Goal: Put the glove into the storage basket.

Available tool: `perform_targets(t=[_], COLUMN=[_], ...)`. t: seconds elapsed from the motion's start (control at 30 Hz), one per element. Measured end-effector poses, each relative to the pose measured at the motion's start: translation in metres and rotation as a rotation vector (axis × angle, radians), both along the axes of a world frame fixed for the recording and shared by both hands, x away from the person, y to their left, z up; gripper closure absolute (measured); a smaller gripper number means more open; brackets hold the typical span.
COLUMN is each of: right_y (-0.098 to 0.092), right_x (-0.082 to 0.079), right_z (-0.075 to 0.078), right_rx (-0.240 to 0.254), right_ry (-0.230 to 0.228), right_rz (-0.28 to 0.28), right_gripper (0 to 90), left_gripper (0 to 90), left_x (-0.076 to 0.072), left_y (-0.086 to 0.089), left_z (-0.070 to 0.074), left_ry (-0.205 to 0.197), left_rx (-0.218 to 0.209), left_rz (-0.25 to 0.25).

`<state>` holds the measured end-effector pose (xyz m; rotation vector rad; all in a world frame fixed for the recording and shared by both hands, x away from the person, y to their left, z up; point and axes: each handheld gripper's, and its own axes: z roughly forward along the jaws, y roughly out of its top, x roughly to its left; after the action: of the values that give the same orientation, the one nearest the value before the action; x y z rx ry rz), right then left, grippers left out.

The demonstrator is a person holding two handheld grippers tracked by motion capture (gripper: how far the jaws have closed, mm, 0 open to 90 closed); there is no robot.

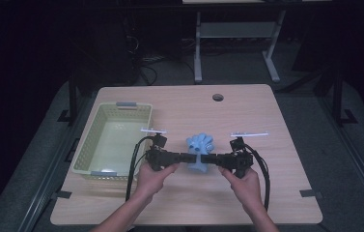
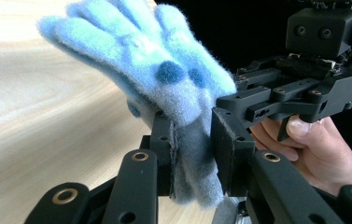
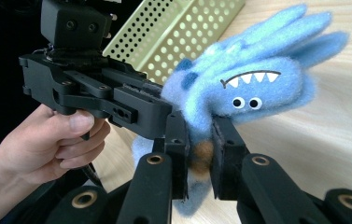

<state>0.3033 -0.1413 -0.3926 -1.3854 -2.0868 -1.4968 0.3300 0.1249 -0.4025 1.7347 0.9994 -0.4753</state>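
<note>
A fuzzy blue monster glove (image 1: 199, 151) with several fingers, a toothy mouth and two eyes (image 3: 253, 84) is held just above the wooden table (image 1: 247, 111), near its middle. My left gripper (image 1: 189, 157) comes in from the left and is shut on the glove's cuff (image 2: 190, 154). From the right, my right gripper (image 1: 207, 158) is shut on the same cuff (image 3: 198, 154). The two grippers meet tip to tip, each in a person's hand. The glove's fingers point away toward the far side of the table.
A pale green perforated basket (image 1: 97, 162) stands at the table's left, close to the left hand, and looks empty; its wall shows behind the left gripper (image 3: 178, 32). A round cable hole (image 1: 217, 97) sits near the far edge. Table legs (image 1: 198, 48) stand beyond.
</note>
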Motion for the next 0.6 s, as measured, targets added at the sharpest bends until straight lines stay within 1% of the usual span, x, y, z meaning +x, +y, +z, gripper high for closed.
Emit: perform_targets(t=[0.03,0.07,0.1,0.13,0.23,0.3,0.47,0.6], right_y=[0.001,0.001,0.004,0.006,0.011,0.012,0.021,0.027], right_x=[0.001,0.001,0.003,0.003,0.007,0.007,0.013,0.016], right_z=[0.001,0.001,0.004,0.005,0.009,0.011,0.017,0.021], right_rx=[-0.001,-0.001,0.001,0.002,-0.002,-0.004,-0.009,-0.007], right_ry=[-0.004,-0.004,-0.008,-0.006,-0.013,-0.009,-0.030,-0.026], right_rz=[0.003,0.003,0.008,0.009,0.021,0.024,0.037,0.046], right_gripper=[79.3,79.3,79.2,79.3,79.1,79.1,79.1,79.0], left_gripper=[70.8,70.7,70.8,70.8,70.8,70.8,70.8,70.8], left_x=[0.000,0.000,0.001,0.002,0.002,0.002,0.004,0.004], left_y=[0.003,0.003,0.007,0.009,0.013,0.015,0.022,0.031], left_z=[0.003,0.003,0.006,0.006,0.010,0.011,0.016,0.020], left_ry=[-0.002,-0.002,0.004,-0.003,-0.006,-0.007,-0.017,-0.020], left_rx=[-0.004,-0.004,-0.004,-0.006,-0.006,-0.007,-0.007,-0.010], left_rz=[0.004,0.004,0.011,0.006,0.020,0.022,0.027,0.034])
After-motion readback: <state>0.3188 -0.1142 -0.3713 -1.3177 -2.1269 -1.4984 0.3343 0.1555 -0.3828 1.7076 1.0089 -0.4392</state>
